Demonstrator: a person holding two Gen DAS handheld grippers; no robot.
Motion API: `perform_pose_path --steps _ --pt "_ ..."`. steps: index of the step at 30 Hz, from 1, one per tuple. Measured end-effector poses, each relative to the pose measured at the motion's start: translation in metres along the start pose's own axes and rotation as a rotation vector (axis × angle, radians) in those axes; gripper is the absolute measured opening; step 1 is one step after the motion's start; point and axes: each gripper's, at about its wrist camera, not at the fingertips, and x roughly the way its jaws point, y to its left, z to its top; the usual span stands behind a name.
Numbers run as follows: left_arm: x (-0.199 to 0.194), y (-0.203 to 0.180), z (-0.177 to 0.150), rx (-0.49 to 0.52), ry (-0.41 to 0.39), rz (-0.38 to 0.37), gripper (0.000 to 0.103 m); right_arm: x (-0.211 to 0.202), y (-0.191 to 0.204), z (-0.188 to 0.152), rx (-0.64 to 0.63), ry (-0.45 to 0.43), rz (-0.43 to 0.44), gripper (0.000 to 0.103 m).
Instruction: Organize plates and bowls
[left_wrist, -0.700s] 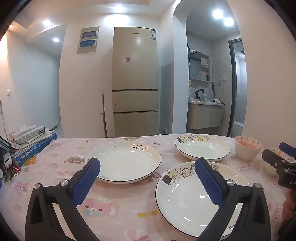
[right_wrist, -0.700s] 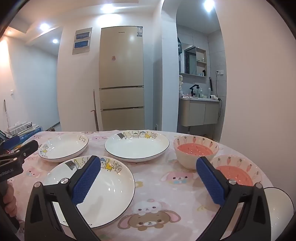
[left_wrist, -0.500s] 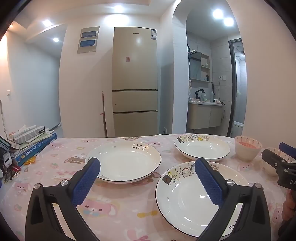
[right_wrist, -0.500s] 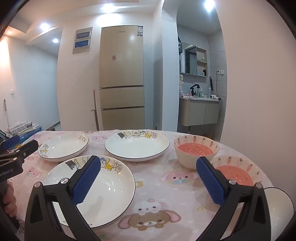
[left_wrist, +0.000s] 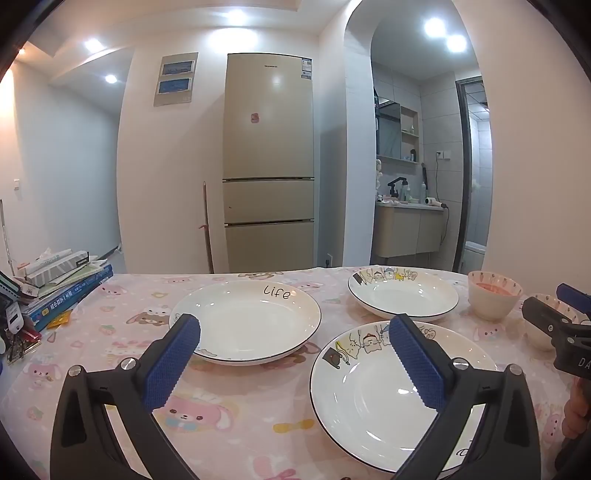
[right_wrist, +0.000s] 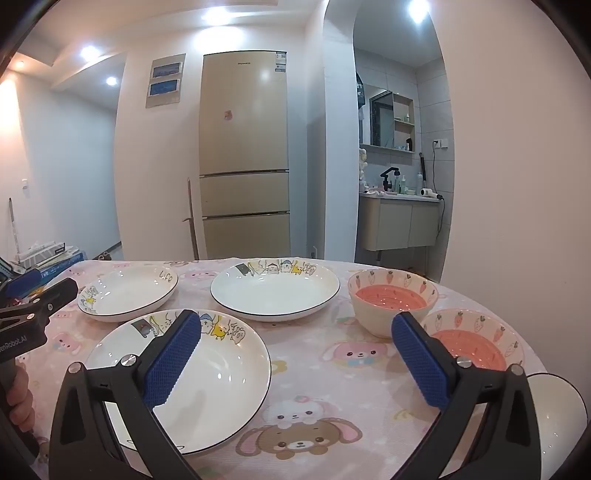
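Nothing has shifted: left claw (left_wrist: 293, 356) and right claw (right_wrist: 295, 354) hover agape (both empty) over unstacked white ceramic plates (right_wrist: 179, 373), so organizing hasn't started.

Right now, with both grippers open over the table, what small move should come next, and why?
Probably ease the left gripper forward and down onto the near rim of the "Life" plate. Its jaws stand open and empty, and all three plates lie apart, unstacked, on the tablecloth.

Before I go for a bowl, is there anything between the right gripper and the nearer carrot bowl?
Nothing visible. The right gripper hangs open and empty over bare tablecloth, and the nearer carrot bowl sits just past its right finger, with no dish between them.
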Motion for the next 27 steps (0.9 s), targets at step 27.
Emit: perform_pose_path --steps 27 --pt "-0.0018 -0.0036 -0.0013 -0.001 -0.002 -0.021 0.103 0.0024 0.0037 -0.002 -0.01 0.008 0.006 0.097"
